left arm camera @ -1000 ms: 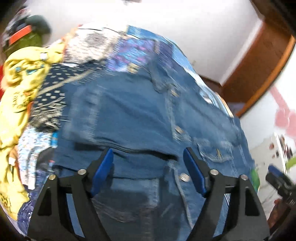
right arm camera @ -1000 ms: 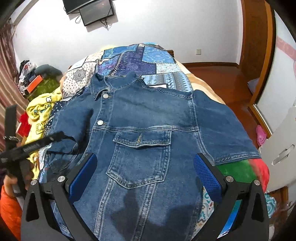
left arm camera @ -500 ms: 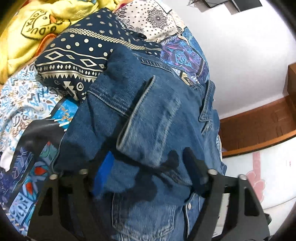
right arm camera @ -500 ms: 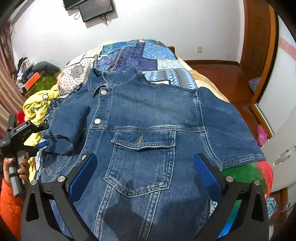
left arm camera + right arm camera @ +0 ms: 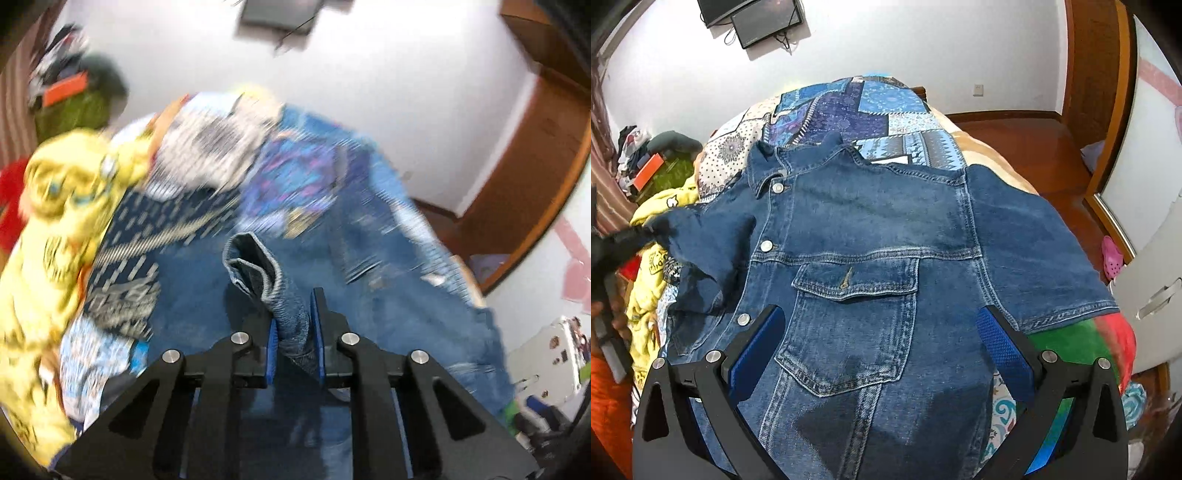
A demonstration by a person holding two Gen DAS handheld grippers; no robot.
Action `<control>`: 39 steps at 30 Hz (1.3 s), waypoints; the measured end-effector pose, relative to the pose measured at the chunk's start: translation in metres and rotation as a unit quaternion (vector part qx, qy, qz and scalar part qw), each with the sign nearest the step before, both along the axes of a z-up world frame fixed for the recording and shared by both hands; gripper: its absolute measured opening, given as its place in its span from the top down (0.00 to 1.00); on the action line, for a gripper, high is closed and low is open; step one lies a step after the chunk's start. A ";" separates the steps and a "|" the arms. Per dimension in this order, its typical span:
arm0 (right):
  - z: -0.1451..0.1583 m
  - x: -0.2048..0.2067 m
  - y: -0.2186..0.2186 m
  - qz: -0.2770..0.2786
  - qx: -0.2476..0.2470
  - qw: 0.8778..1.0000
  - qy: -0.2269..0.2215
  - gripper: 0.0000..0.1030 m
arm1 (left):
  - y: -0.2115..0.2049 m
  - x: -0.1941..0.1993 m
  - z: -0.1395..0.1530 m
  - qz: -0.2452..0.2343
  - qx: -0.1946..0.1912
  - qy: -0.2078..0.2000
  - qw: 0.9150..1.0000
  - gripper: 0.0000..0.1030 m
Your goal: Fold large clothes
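Left claw (image 5: 293, 325) clenched on the denim jacket's (image 5: 871, 229) sleeve (image 5: 266, 280).
Its jaws just closed on the cuff; the jacket lies flat along the bed (image 5: 849, 99), body toward the right edge, right claw (image 5: 879, 354) released above the hem.

My left gripper (image 5: 293, 325) has just been closing, and its blue pads now pinch a fold of the denim sleeve (image 5: 273, 280) between them, the cuff standing up just beyond the fingertips. It tilts downward, and its view is smeared with blur. From my right-hand view, that left gripper (image 5: 646, 230) is a dark, blurred shape at the far left edge, touching the sleeve end, with my left hand (image 5: 617, 314) gripping the handle below it and an orange sleeve (image 5: 609, 413) beneath. My right gripper (image 5: 879, 343) hangs tilted down with its jaws spread wide, nothing between the pads.
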State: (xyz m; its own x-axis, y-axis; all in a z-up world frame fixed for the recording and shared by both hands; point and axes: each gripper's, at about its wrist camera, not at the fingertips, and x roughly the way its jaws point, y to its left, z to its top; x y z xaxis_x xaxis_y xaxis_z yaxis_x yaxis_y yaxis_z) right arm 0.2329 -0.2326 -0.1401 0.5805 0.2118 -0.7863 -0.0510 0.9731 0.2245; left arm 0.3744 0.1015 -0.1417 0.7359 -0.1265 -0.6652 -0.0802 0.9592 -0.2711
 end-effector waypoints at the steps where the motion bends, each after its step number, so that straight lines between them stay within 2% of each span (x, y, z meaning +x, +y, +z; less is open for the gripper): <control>1: 0.001 0.000 -0.001 -0.001 0.000 1.000 -0.002 0.00 | -0.012 0.004 0.014 -0.014 0.001 -0.014 1.000 0.87; 3: 0.004 -0.001 -0.006 -0.004 0.002 1.000 -0.007 0.00 | -0.038 0.007 0.034 -0.044 0.004 -0.038 0.998 0.88; 6: 0.003 -0.003 -0.013 -0.009 0.003 1.000 -0.005 0.00 | -0.080 0.012 0.049 -0.088 0.004 -0.061 0.994 0.90; 10: -0.001 -0.005 -0.026 -0.020 -0.002 1.000 0.003 0.00 | -0.136 0.018 0.045 -0.146 -0.001 -0.059 0.988 0.96; 13: -0.006 -0.008 -0.040 -0.036 0.001 0.999 0.013 0.00 | -0.182 0.022 0.023 -0.192 0.001 -0.032 0.981 0.96; 16: -0.010 -0.012 -0.053 -0.050 0.002 0.999 0.021 0.00 | -0.214 0.028 -0.004 -0.215 0.008 0.011 0.977 0.96; 20: -0.012 -0.018 -0.068 -0.067 -0.002 0.997 0.026 0.00 | -0.232 0.026 -0.036 -0.232 0.019 0.073 0.970 0.96; 22: -0.014 -0.017 -0.075 -0.072 -0.002 0.997 0.029 0.00 | -0.230 0.021 -0.043 -0.237 0.026 0.093 0.967 0.96; 24: -0.014 -0.013 -0.078 -0.071 -0.001 0.997 0.034 0.00 | -0.221 0.013 -0.043 -0.237 0.035 0.100 0.966 0.87; 25: -0.014 -0.011 -0.079 -0.067 0.000 0.997 0.035 0.00 | -0.210 0.007 -0.042 -0.231 0.044 0.101 0.967 0.72; 26: -0.012 -0.007 -0.078 -0.062 0.001 0.998 0.034 0.00 | -0.201 0.003 -0.041 -0.222 0.050 0.100 0.969 0.52; 28: -0.006 0.001 -0.072 -0.047 0.004 0.999 0.026 0.00 | -0.170 -0.005 -0.037 -0.189 0.059 0.088 0.976 0.34; 30: 0.001 0.012 -0.061 -0.022 0.006 1.000 0.015 0.00 | -0.142 -0.011 -0.034 -0.160 0.071 0.087 0.981 0.33; 33: 0.005 0.032 -0.039 0.024 0.009 1.000 0.006 0.00 | -0.096 -0.021 -0.036 -0.113 0.091 0.106 0.984 0.33; 39: -0.015 0.090 0.013 0.100 -0.024 0.994 0.032 0.00 | -0.008 -0.046 -0.051 -0.018 0.103 0.132 0.986 0.29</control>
State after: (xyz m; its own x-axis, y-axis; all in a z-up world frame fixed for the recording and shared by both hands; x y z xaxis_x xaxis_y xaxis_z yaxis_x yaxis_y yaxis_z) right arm 0.3230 -0.2194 -0.1555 0.4794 0.2800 -0.8317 -0.2322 0.9544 0.1875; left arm 0.3288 0.0939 -0.1928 0.5319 0.0082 -0.8468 -0.0858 0.9953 -0.0443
